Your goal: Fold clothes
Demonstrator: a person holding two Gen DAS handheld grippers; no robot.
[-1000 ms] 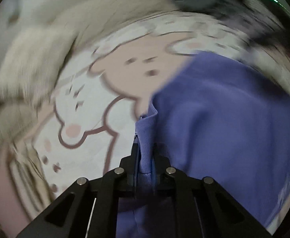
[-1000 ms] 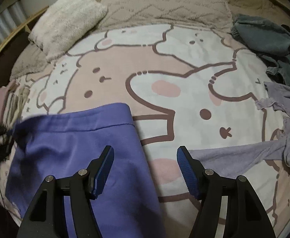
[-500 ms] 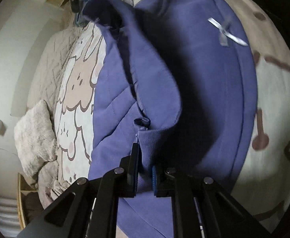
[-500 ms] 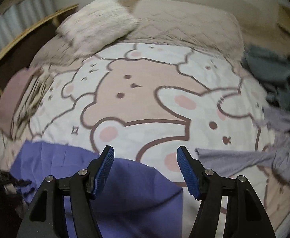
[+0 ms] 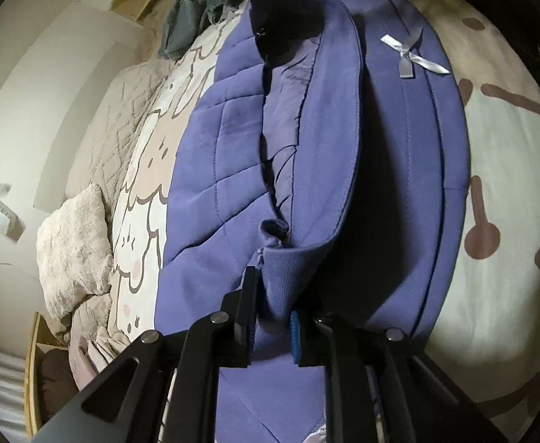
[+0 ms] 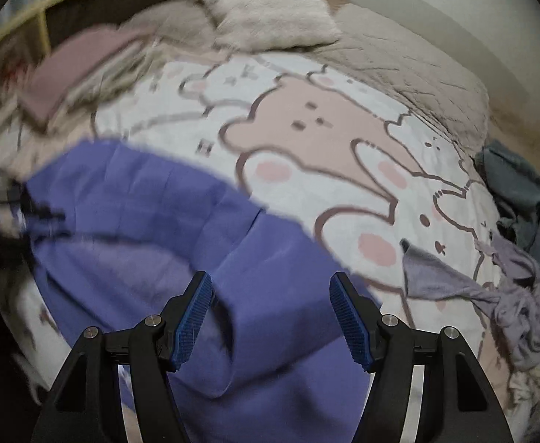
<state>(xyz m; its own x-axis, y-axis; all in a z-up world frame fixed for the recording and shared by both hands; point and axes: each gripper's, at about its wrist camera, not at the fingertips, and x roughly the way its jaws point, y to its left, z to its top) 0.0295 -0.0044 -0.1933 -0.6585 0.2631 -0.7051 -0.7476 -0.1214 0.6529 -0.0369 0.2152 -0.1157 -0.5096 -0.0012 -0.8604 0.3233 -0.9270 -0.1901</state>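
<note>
A purple jacket [image 5: 399, 192] with a quilted lining and a small silver bow [image 5: 410, 55] lies on the cartoon-animal bedspread [image 5: 509, 184], one side folded over itself. My left gripper [image 5: 272, 295] holds the ribbed hem [image 5: 292, 258] between its pads, and its jaws are opening. In the right wrist view the same purple jacket [image 6: 255, 243] spreads under my right gripper [image 6: 270, 284], which hangs open above it with nothing between its blue pads [image 6: 192, 317]. That view is motion-blurred.
A fluffy cream pillow [image 6: 270, 7] and a beige quilt [image 6: 417, 66] lie at the head of the bed. A grey-green garment [image 6: 520, 192] and a crumpled lilac one [image 6: 509, 295] sit at the right. Pink folded cloth [image 6: 70, 74] lies at the left by a wooden shelf [image 5: 33, 369].
The left gripper swung the hem across, folding the jacket over on the bed, and its jaws have widened slightly. The right gripper, still open, moved sideways so purple cloth now lies under it.
</note>
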